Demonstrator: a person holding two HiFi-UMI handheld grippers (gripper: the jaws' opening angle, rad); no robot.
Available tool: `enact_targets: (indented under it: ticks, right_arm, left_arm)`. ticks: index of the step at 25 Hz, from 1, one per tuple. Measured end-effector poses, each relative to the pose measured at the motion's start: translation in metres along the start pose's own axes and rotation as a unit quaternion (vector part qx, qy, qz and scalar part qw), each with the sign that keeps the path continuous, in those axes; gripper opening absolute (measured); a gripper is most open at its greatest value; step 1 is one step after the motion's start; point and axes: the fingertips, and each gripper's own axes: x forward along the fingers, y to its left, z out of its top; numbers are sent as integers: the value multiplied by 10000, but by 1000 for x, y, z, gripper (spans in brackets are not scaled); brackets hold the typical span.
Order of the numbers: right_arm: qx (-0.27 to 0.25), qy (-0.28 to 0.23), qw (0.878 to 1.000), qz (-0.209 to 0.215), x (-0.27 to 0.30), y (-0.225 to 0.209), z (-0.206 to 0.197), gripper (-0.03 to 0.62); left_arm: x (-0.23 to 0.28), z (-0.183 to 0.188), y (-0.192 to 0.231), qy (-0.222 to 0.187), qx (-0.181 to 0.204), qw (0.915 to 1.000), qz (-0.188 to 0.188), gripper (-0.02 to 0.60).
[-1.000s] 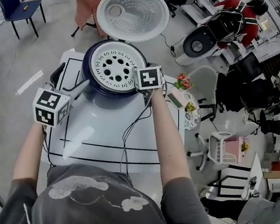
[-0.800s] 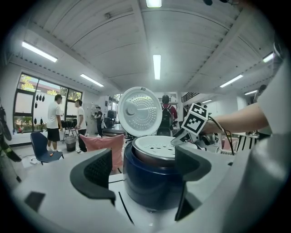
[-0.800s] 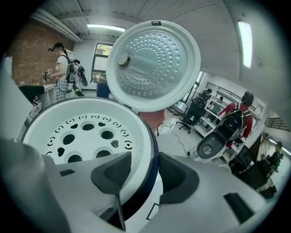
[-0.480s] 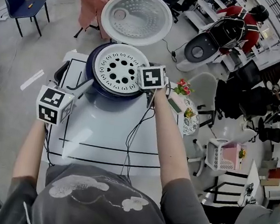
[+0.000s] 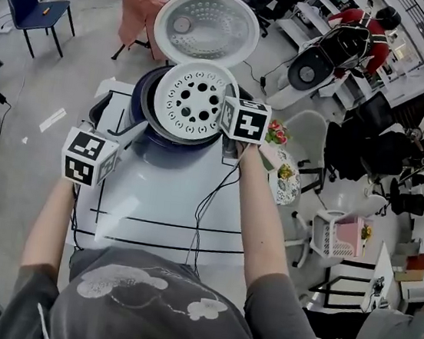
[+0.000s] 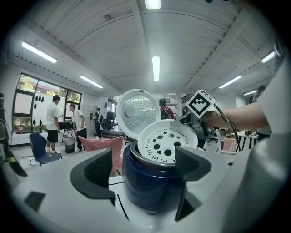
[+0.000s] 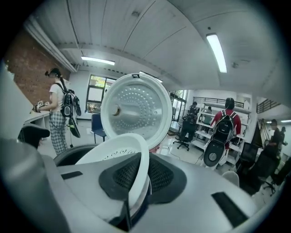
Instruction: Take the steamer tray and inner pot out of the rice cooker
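The white perforated steamer tray [image 5: 192, 99] is tilted up above the dark blue rice cooker [image 5: 145, 134], whose lid [image 5: 207, 26] stands open behind. My right gripper [image 5: 225, 118] is shut on the tray's right rim [image 7: 136, 164], which runs between its pads; its jaws have just been closing on that rim. In the left gripper view the tray [image 6: 166, 143] leans over the inner pot's metal rim [image 6: 140, 158]. My left gripper [image 5: 118, 128] is open at the cooker's left side, and the cooker body [image 6: 150, 182] shows between its fingers [image 6: 97, 175], which do not touch it.
The cooker stands at the far end of a white table [image 5: 162, 197] marked with black lines. A small flower pot [image 5: 277, 125] sits at the table's right edge. A white chair [image 5: 336, 224] is to the right. People stand in the background.
The steamer tray has gone from lying flat in the cooker to being raised and tilted. The right gripper closed on its rim and rose with it. The left gripper stayed put.
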Motion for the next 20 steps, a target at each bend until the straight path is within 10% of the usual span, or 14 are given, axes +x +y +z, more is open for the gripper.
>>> enact_targets:
  ticks: [12, 20]
  right_arm:
    - [603, -982, 9933, -21, -74, -29, 44, 55]
    - [1274, -1142, 9852, -92, -144, -59, -3, 55]
  left_arm:
    - [-5, 12, -22, -65, 93, 9999, -1, 425]
    - [-24, 4, -27, -38, 135, 9999, -23, 425]
